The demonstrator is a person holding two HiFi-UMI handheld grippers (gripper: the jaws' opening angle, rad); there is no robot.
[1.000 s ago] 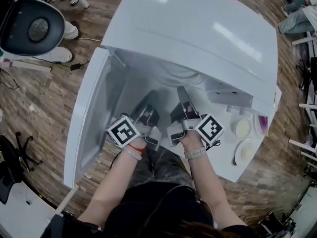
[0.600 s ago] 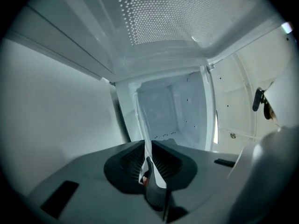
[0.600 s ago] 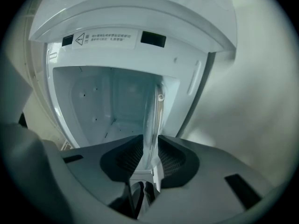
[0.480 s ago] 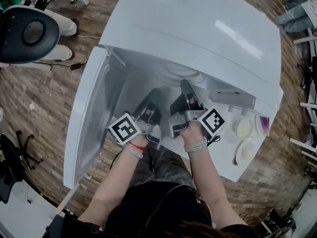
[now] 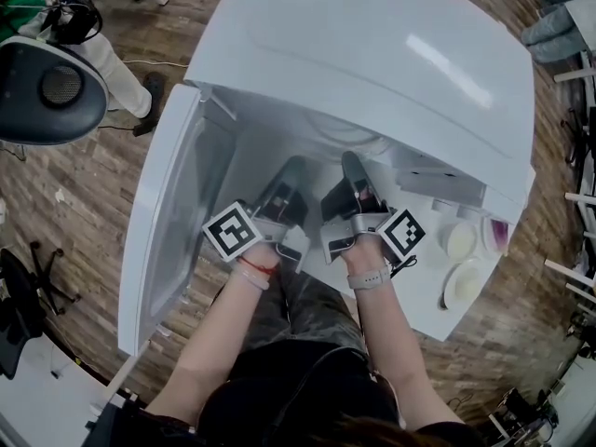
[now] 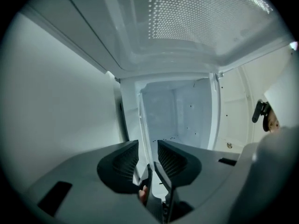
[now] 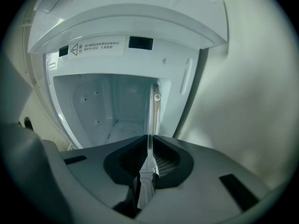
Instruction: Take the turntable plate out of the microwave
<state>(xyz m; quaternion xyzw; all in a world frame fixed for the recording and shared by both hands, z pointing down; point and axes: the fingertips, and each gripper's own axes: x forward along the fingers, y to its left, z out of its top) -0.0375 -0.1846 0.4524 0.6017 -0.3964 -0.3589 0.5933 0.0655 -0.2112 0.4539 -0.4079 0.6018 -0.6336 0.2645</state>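
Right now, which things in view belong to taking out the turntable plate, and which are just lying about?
Job: microwave, its open door, turntable plate, left claw opening around its rim, right claw closing on it.
Lying about: small dishes beside the microwave, black chair on the floor.

1. Your left gripper (image 6: 148, 148) was pinched shut a second ago; its jaws are now opening.
2. Your right gripper (image 7: 149, 149) stood wide before; its jaws are now closing on the plate (image 7: 149, 141) rim.
3. In head view, the dark shell (image 5: 47, 87) at 10 o'clock has slid lower, and a person (image 5: 93, 54) has stepped in at 11 o'clock.
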